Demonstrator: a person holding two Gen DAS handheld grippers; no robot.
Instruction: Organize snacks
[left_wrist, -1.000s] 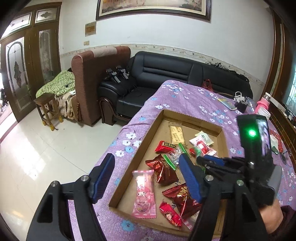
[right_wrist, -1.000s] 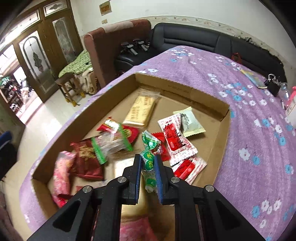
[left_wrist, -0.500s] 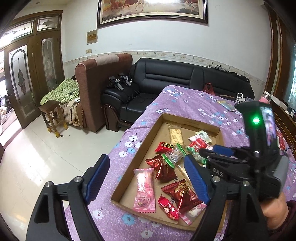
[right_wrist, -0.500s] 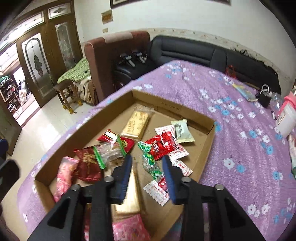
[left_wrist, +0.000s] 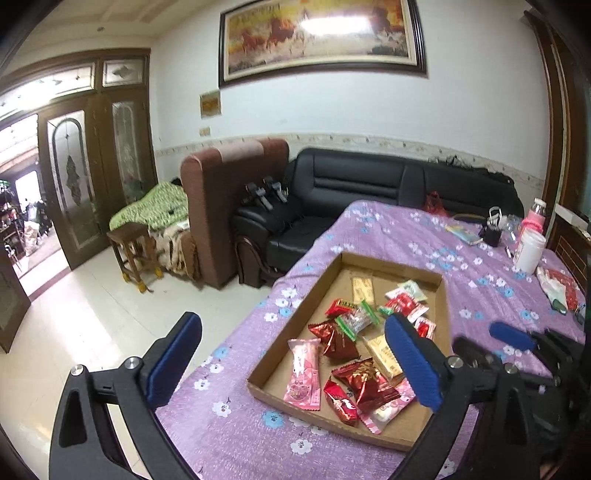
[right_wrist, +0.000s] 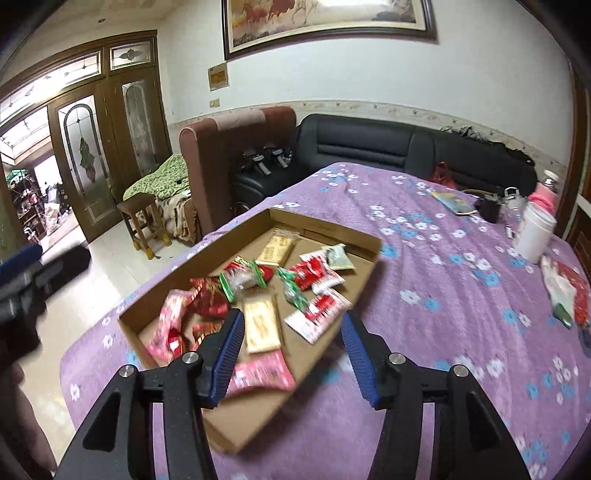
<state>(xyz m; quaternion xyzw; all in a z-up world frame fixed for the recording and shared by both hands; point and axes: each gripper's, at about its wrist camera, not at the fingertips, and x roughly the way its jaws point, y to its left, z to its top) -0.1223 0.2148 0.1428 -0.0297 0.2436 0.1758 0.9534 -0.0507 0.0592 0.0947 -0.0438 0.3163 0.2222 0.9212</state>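
Both grippers have pulled back and up from the cardboard tray (right_wrist: 325, 229) since a second ago, and the green twist-wrapped candy (right_wrist: 293, 290) that the right one was pinching now lies loose in the tray among the others.

Left to right, then. The left gripper (left_wrist: 295, 365) hangs over the tray's near left corner, jaws opening and very wide, nothing between them. Below it sits the pink packet (left_wrist: 303, 373), long axis running from the near edge toward the sofa (left_wrist: 369, 184). Next come the dark red foil bags (left_wrist: 334, 341), crinkly and slippery, best pinched at a sealed end. The tan biscuit bar (right_wrist: 260, 323) lies mid-tray, flat and stiff, long axis also near-to-far; take it across its narrow width, gently, since it would likely crack. The right gripper (right_wrist: 291, 354) hovers above the tray's near edge, jaws opening, about half apart and empty. The green candy points diagonally, near end toward the right; it is light and soft, so grip the twisted tail. The red-and-white sachets (right_wrist: 317, 314) lie rightmost, thin and floppy.

All the snacks rest inside the tray on the purple floral cloth (right_wrist: 443, 295).
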